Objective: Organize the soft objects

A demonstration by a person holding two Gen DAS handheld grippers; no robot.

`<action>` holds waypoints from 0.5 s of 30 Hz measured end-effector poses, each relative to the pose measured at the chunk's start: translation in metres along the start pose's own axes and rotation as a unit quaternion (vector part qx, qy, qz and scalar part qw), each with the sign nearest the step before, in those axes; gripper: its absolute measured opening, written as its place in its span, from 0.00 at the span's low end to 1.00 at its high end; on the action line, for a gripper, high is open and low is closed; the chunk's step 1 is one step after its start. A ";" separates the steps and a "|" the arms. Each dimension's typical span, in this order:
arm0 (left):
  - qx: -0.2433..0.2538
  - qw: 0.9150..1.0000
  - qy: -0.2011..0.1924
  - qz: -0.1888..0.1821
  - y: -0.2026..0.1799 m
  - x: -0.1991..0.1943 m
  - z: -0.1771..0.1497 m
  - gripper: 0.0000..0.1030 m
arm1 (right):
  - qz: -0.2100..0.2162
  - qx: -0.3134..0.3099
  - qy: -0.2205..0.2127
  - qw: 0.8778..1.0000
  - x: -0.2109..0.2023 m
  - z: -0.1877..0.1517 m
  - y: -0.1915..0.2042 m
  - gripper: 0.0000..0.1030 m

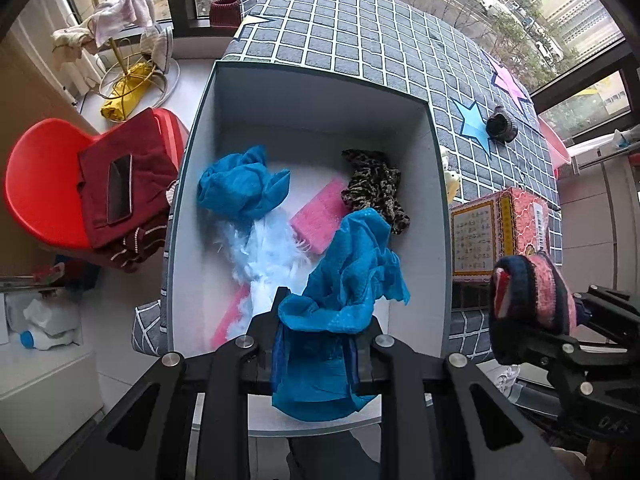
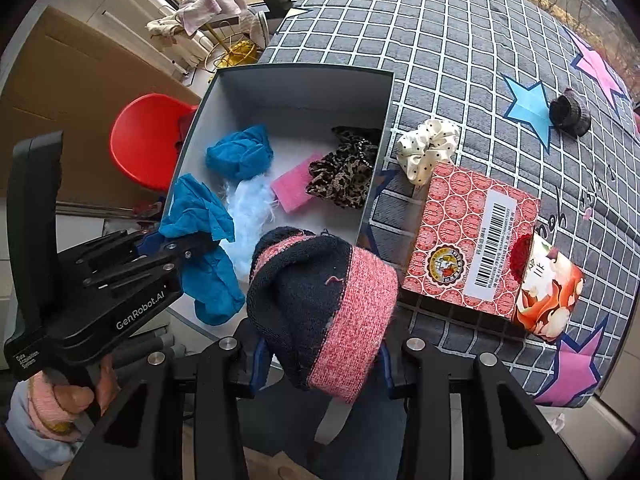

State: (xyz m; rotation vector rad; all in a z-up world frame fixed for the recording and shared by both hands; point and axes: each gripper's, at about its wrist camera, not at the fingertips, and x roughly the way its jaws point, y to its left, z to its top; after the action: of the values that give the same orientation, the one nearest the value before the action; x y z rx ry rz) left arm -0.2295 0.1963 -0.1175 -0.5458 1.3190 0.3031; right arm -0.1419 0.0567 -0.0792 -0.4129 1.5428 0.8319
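Your left hand-held gripper point(image 1: 320, 332) pinches the limp blue cloth point(image 1: 352, 272); the right hand-held gripper point(image 2: 320, 356) clamps the knit hat point(image 2: 324, 312). Both are light, floppy; grip bunched folds.

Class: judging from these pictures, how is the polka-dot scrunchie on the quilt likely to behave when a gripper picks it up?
The polka-dot scrunchie looks gathered and puffy, so it would probably squash between jaws. Thin fabric suggests it is light. Ruffled and lying flat on the quilt, it seems unlikely to roll.
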 end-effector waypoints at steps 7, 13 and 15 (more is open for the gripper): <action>-0.007 1.000 0.001 0.000 0.003 0.001 0.003 0.24 | -0.001 0.001 0.002 1.000 0.001 0.003 -0.001 0.41; -0.011 1.000 0.003 0.001 0.006 0.002 0.004 0.24 | 0.001 0.000 0.003 1.000 0.003 0.007 -0.001 0.41; -0.011 1.000 0.004 0.002 0.006 0.002 0.005 0.24 | 0.003 0.001 0.004 1.000 0.005 0.009 -0.001 0.41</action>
State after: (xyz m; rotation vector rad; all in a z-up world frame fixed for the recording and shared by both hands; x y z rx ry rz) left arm -0.2280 0.2039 -0.1202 -0.5642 1.3265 0.3194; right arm -0.1357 0.0633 -0.0839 -0.4109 1.5526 0.8333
